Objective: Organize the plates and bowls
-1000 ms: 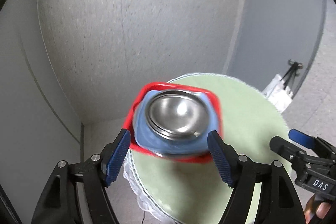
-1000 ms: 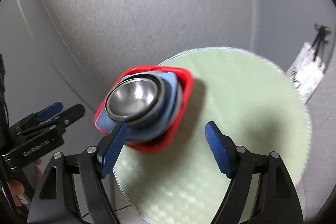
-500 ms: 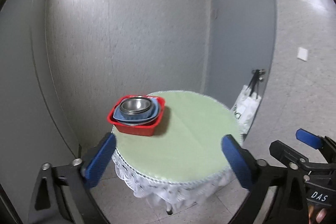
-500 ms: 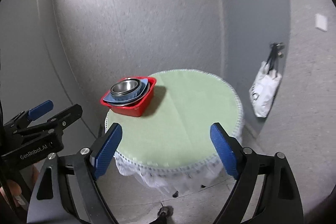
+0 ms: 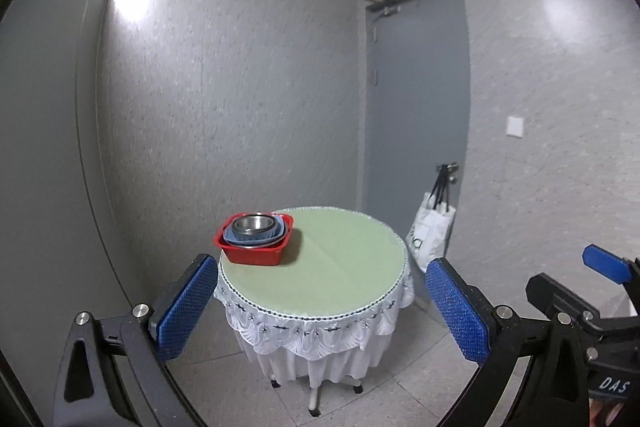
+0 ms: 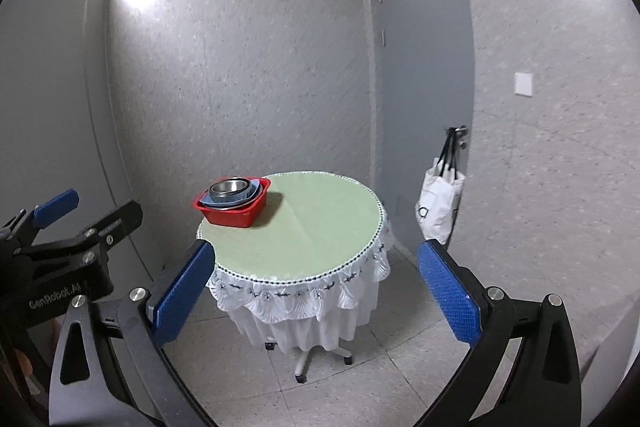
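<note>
A red basket (image 5: 252, 253) (image 6: 230, 213) stands at the back left of a round green-topped table (image 5: 320, 275) (image 6: 304, 231). Nested in it are blue dishes (image 5: 256, 237) (image 6: 242, 201) with a steel bowl (image 5: 254, 223) (image 6: 229, 187) on top. My left gripper (image 5: 320, 269) hangs well back from the table, wide open and holding nothing. My right gripper (image 6: 316, 251) is equally far back; its jaws are opening with nothing between them. Both sets of blue pads frame the table from a distance.
The table has a white lace skirt (image 5: 312, 331) and a wheeled pedestal on a tiled floor (image 6: 360, 387). A grey door (image 5: 416, 107) stands behind at the right, with a white tote bag (image 5: 432, 231) (image 6: 440, 203) hanging from its handle. Grey walls close in behind and on the left.
Both grippers have drawn far back from the basket, which was between their pads a second ago, and their jaws have spread wider. The basket stack stays put on the table.
</note>
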`<state>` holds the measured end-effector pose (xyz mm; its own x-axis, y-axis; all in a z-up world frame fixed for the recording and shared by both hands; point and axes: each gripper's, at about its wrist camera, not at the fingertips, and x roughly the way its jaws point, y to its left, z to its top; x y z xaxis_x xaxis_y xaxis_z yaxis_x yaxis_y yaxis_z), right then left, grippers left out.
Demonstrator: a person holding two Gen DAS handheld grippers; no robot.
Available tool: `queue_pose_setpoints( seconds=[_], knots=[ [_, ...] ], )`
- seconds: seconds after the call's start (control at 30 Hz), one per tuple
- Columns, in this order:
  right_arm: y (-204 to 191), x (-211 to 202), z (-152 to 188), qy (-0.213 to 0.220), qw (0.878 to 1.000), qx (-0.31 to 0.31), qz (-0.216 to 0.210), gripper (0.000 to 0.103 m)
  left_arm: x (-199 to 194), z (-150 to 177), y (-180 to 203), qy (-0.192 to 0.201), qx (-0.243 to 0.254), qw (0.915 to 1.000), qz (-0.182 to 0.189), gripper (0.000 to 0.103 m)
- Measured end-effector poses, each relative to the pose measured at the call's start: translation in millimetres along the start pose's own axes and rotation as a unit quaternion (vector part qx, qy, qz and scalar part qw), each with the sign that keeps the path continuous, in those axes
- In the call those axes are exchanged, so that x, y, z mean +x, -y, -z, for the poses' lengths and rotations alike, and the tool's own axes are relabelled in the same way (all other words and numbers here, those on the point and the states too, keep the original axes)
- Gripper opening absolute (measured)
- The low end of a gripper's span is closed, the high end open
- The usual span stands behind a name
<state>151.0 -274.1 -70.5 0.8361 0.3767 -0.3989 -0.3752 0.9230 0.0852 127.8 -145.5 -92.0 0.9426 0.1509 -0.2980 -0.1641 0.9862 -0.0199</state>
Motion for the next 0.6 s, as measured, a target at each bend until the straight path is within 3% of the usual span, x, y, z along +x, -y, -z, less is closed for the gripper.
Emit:
queue_pose_setpoints(
  seconds=[0.37,0.6],
  knots=[
    [-62.9,-142.1,38.6,0.032,0.998,0.023,0.044,0.103,-159.8,52.1,-46.4,0.018,0.031,0.9988,0.033,0.103],
    [-79.7,-191.3,51.3,0.043,0.997,0.016,0.059,0.103,-220.3,61.8,-61.7,0.017,0.027,0.9986,0.042,0.103]
  ],
)
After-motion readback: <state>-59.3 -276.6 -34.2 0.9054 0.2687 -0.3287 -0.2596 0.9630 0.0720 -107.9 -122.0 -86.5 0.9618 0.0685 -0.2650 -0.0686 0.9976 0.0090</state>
